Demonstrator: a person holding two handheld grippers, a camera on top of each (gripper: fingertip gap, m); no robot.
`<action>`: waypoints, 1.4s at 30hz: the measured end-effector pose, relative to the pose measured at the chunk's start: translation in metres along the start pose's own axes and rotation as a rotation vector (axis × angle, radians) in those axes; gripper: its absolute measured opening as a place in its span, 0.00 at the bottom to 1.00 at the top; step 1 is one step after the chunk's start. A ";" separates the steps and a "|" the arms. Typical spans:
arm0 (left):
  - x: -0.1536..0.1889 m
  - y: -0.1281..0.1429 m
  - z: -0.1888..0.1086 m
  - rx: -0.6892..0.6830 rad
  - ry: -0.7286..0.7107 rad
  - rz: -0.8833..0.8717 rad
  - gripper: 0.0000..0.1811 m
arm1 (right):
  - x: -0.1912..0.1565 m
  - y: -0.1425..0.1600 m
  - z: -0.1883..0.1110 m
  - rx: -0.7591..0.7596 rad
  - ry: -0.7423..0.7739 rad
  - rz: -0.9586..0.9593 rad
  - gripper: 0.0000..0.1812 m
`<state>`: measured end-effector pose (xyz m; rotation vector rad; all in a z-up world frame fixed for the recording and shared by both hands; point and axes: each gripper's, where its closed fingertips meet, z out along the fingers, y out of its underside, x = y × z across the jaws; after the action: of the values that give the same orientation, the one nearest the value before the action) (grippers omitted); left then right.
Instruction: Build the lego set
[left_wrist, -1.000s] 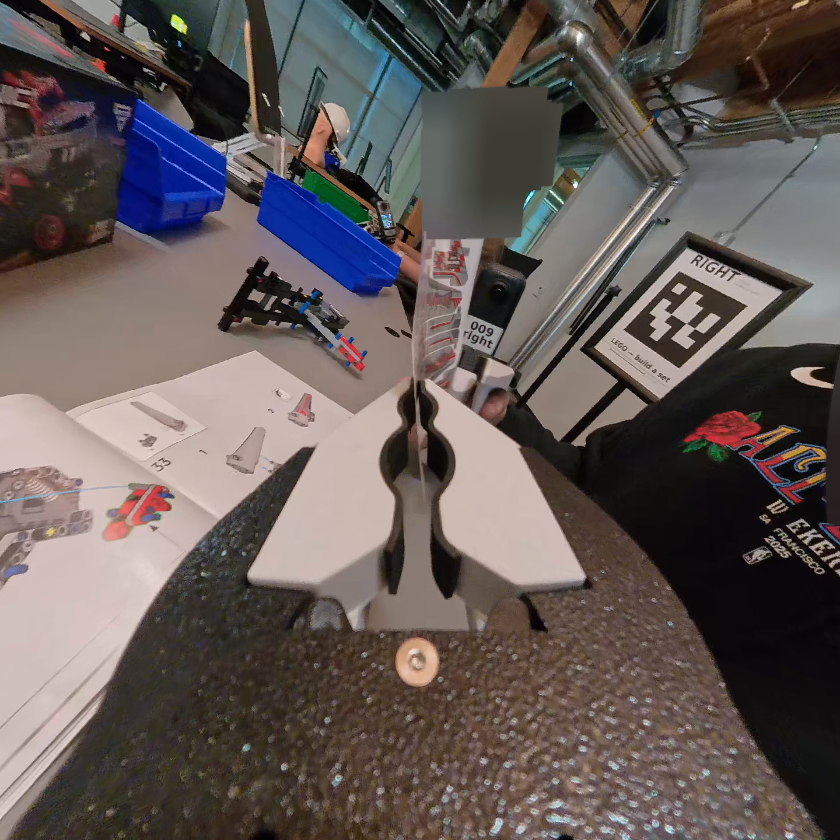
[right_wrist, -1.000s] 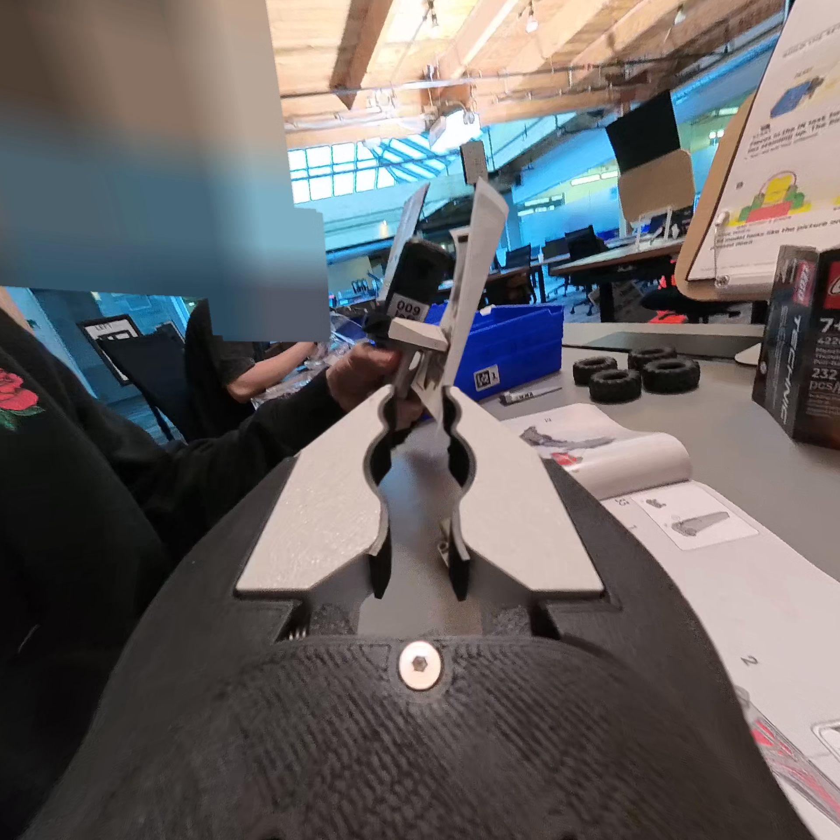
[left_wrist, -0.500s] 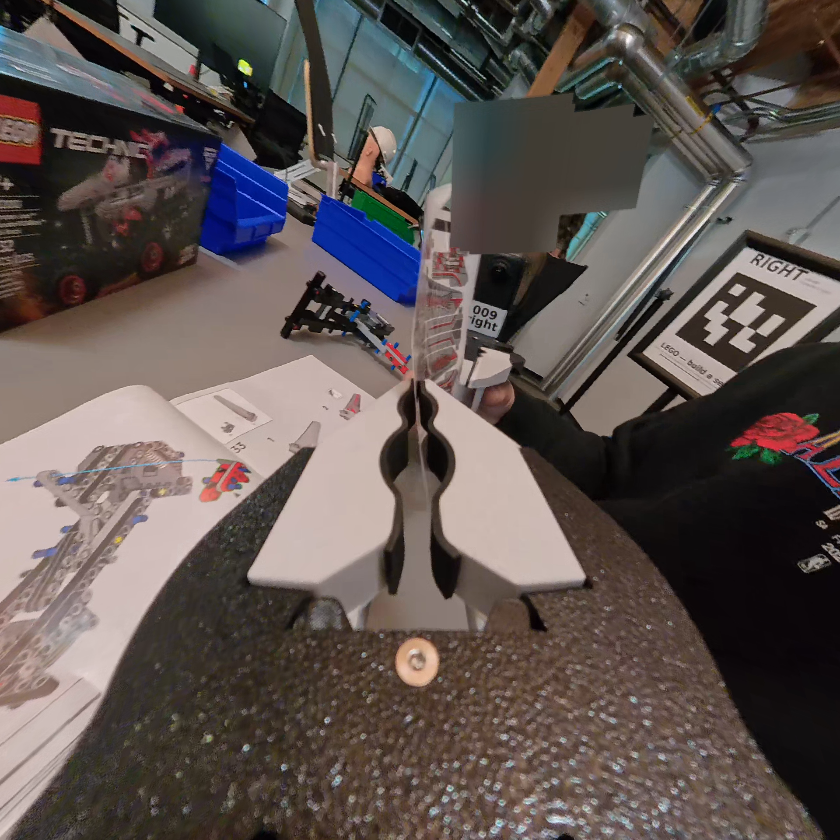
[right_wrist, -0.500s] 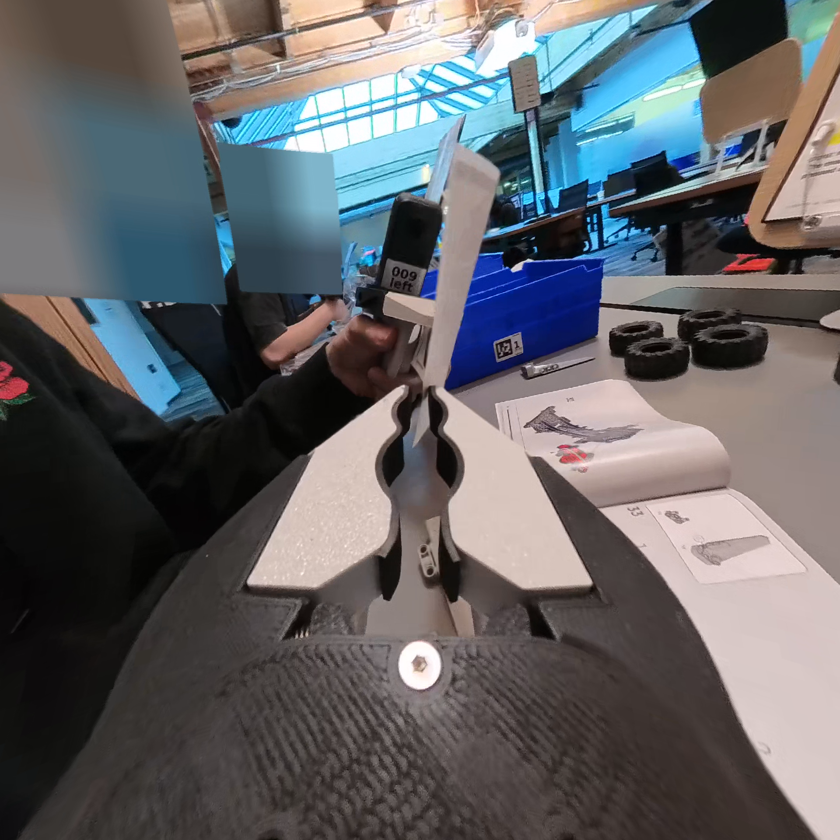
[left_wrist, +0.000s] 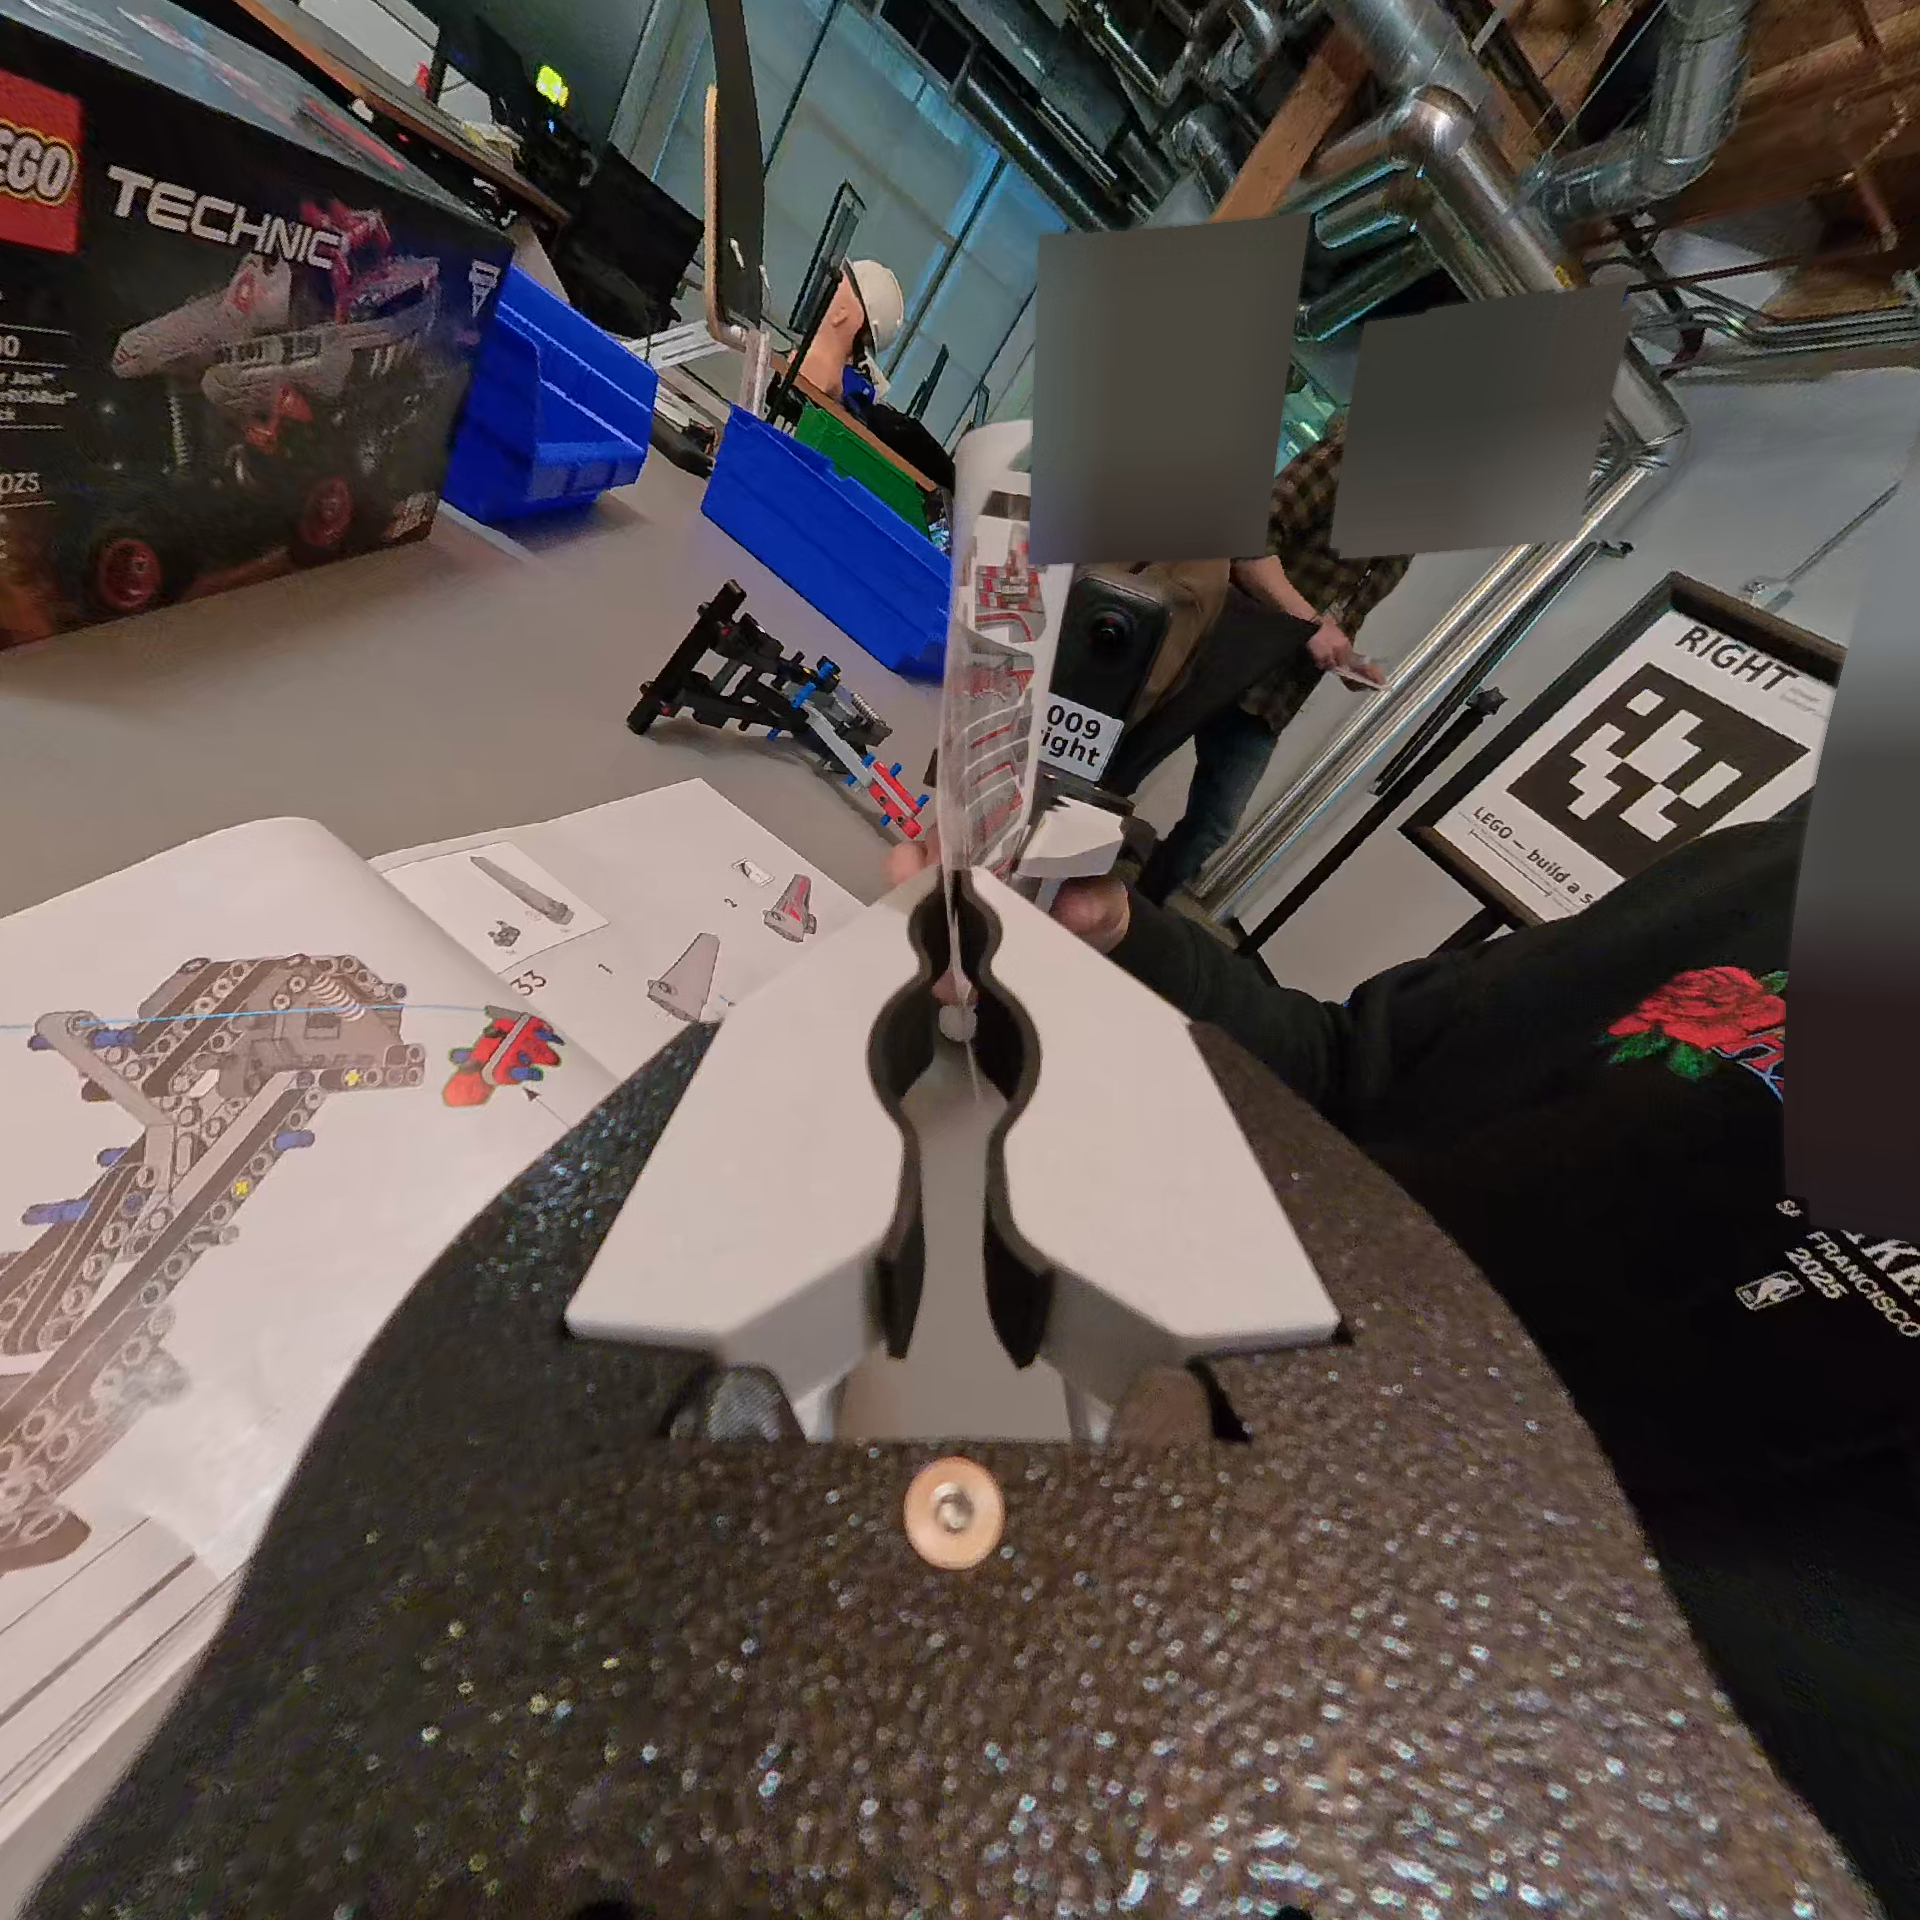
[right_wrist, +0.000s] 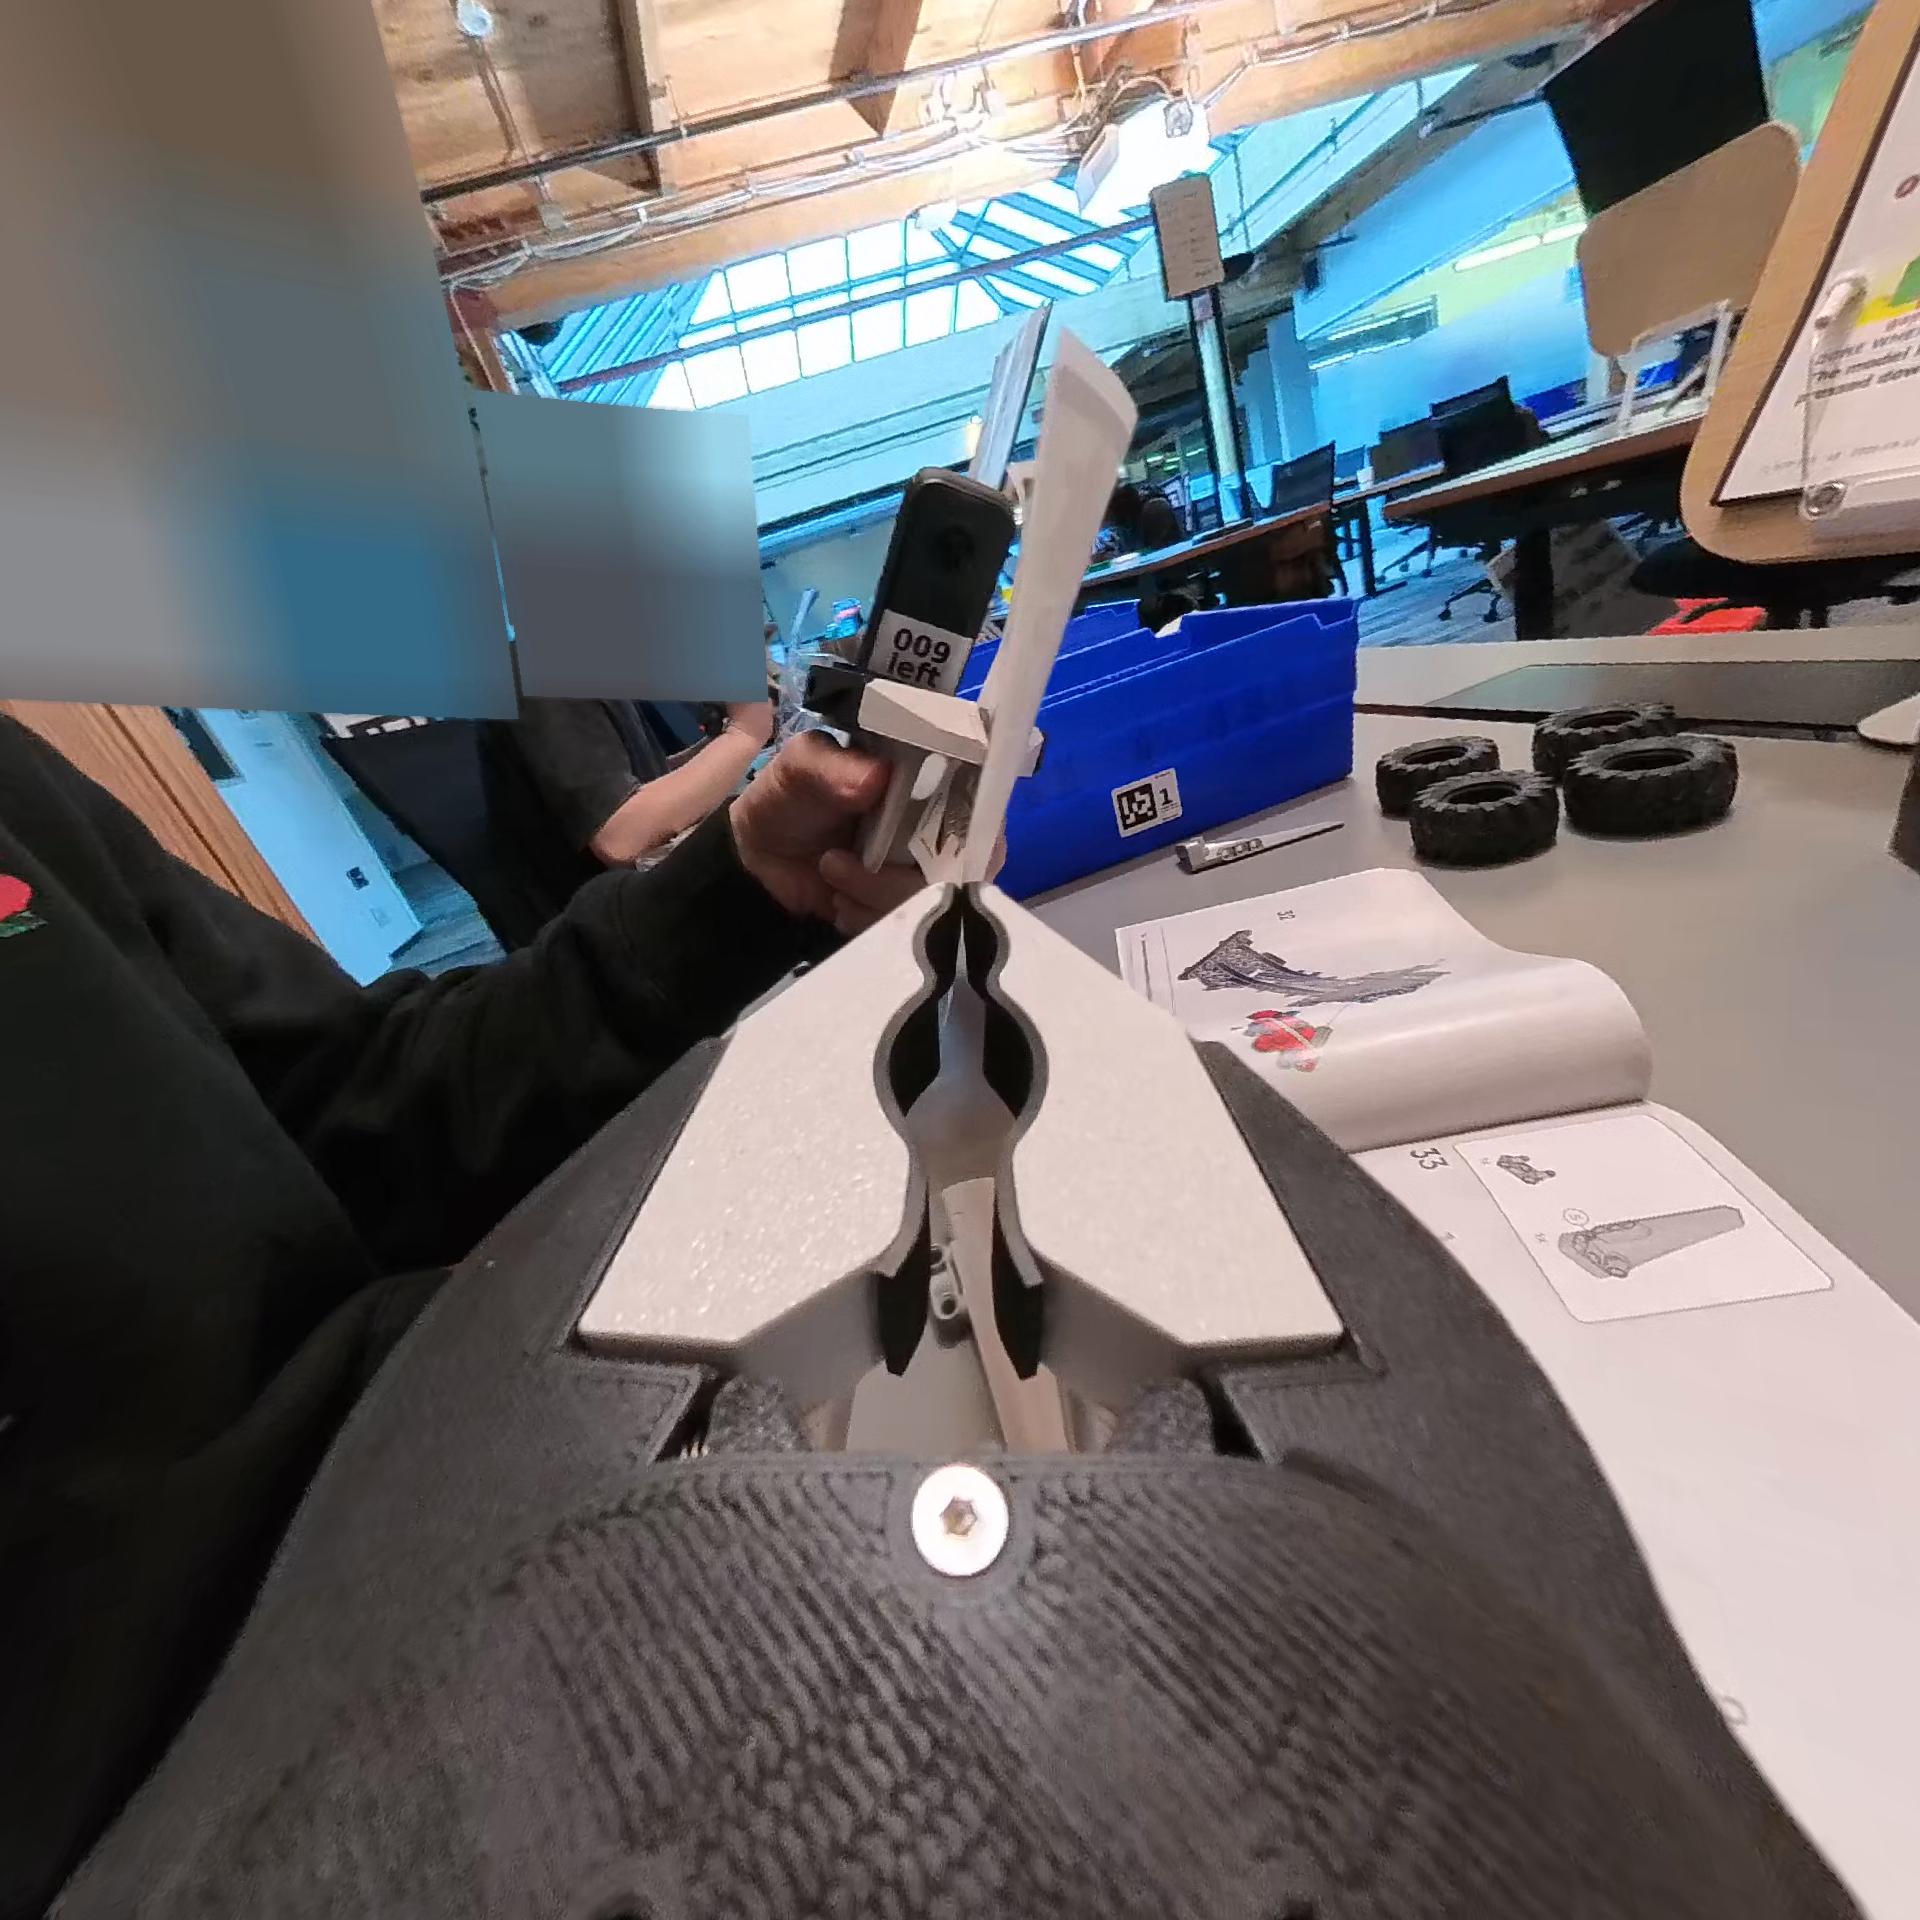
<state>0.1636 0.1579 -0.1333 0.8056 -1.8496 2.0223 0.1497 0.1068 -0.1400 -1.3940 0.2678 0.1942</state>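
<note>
My left gripper (left_wrist: 951, 883) is shut on the lower edge of a sticker sheet (left_wrist: 982, 707), which stands upright with red and grey stickers on it. My right gripper (right_wrist: 961, 894) is shut on a long light grey tapered panel (right_wrist: 982, 1278) that lies lengthwise between its fingers. The two grippers face each other tip to tip above the table edge. The sheet's white back (right_wrist: 1049, 582) rises from the right fingertips, beside the left gripper (right_wrist: 945, 748). The right gripper (left_wrist: 1070, 842) shows just behind the sheet. A partly built black chassis (left_wrist: 769, 696) lies on the table.
An open instruction booklet (left_wrist: 260, 1039) lies below the grippers, and it also shows in the right wrist view (right_wrist: 1455, 1018). Several black tyres (right_wrist: 1558, 779), a loose grey piece (right_wrist: 1247, 844), blue bins (right_wrist: 1195, 707) and the set's box (left_wrist: 229, 343) are on the table. People stand beyond it (left_wrist: 1247, 644). Some 6 cm of space lies between my two pairs of fingers.
The right jaws have closed tighter on the grey panel. Both grippers have shifted and turned a little, still tip to tip, with the sheet still in the left one.
</note>
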 end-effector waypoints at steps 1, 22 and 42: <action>0.000 0.000 0.000 -0.001 -0.001 0.000 0.00 | -0.002 0.001 0.000 -0.006 -0.012 0.002 0.00; 0.003 -0.001 0.003 0.012 0.012 -0.022 0.00 | 0.004 0.001 -0.005 0.011 0.065 0.044 0.01; -0.025 -0.017 -0.005 0.033 -0.305 0.236 0.09 | 0.012 -0.014 -0.014 0.184 0.115 0.300 0.00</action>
<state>0.1923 0.1687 -0.1339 0.9937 -2.1723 2.1753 0.1642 0.0906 -0.1323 -1.1798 0.5770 0.3288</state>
